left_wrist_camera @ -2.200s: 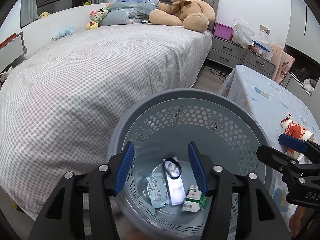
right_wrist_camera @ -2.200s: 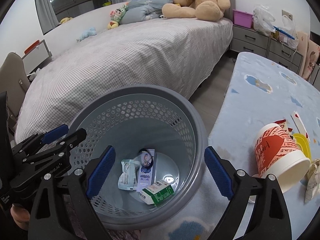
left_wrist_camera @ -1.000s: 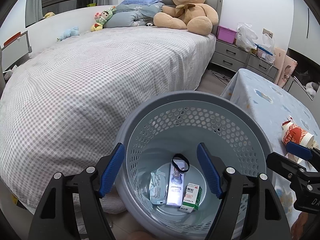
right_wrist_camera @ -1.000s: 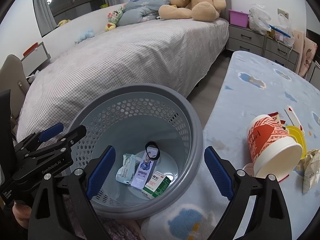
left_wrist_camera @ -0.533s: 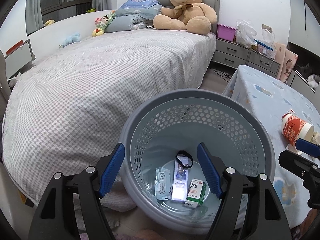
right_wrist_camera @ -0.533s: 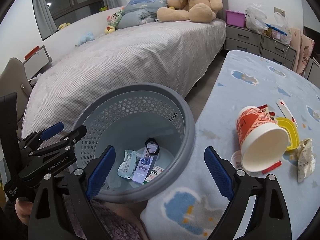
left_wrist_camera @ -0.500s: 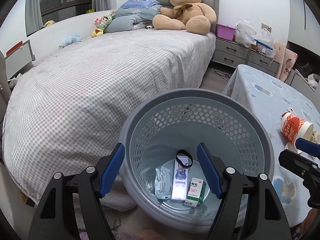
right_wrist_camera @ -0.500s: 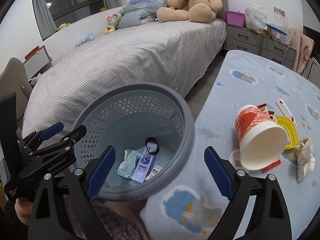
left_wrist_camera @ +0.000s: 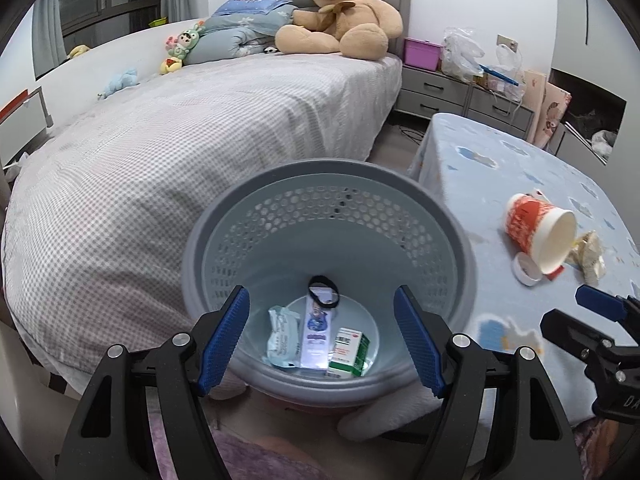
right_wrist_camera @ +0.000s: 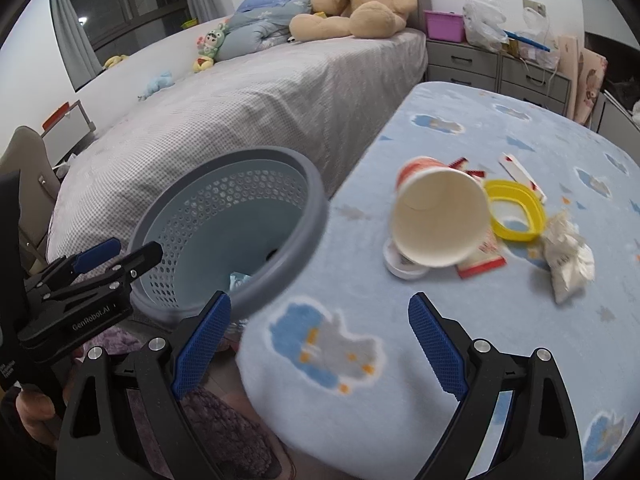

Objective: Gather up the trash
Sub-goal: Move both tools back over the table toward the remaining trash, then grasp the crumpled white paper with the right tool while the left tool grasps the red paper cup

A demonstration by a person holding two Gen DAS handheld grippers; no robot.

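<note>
A grey perforated basket [left_wrist_camera: 256,216] [right_wrist_camera: 312,204] stands on the floor between the bed and the table. Inside lie a green-white box [left_wrist_camera: 349,350], a white tube [left_wrist_camera: 316,332] and a crumpled wrapper [left_wrist_camera: 282,336]. My left gripper [left_wrist_camera: 322,338] hovers open above the basket's near side, holding nothing. My right gripper [right_wrist_camera: 318,346] is open and empty over the table's near edge. On the table a red-and-white paper cup [right_wrist_camera: 438,220] [left_wrist_camera: 538,226] lies on its side, with a yellow ring lid [right_wrist_camera: 516,210], a white cap [right_wrist_camera: 402,266], a crumpled paper [right_wrist_camera: 570,260] and red-white packets [right_wrist_camera: 520,172] around it.
The table [right_wrist_camera: 480,120] has a light blue cloth with cloud prints. A bed with a checked cover [left_wrist_camera: 200,128] and a large teddy bear [left_wrist_camera: 344,12] fills the left. Grey drawers [left_wrist_camera: 460,96] stand at the back wall. A purple rug [right_wrist_camera: 224,432] lies below.
Both grippers have shifted to the right and back from the basket. The right wrist view now faces the table and cup instead of the basket. Both stay open.
</note>
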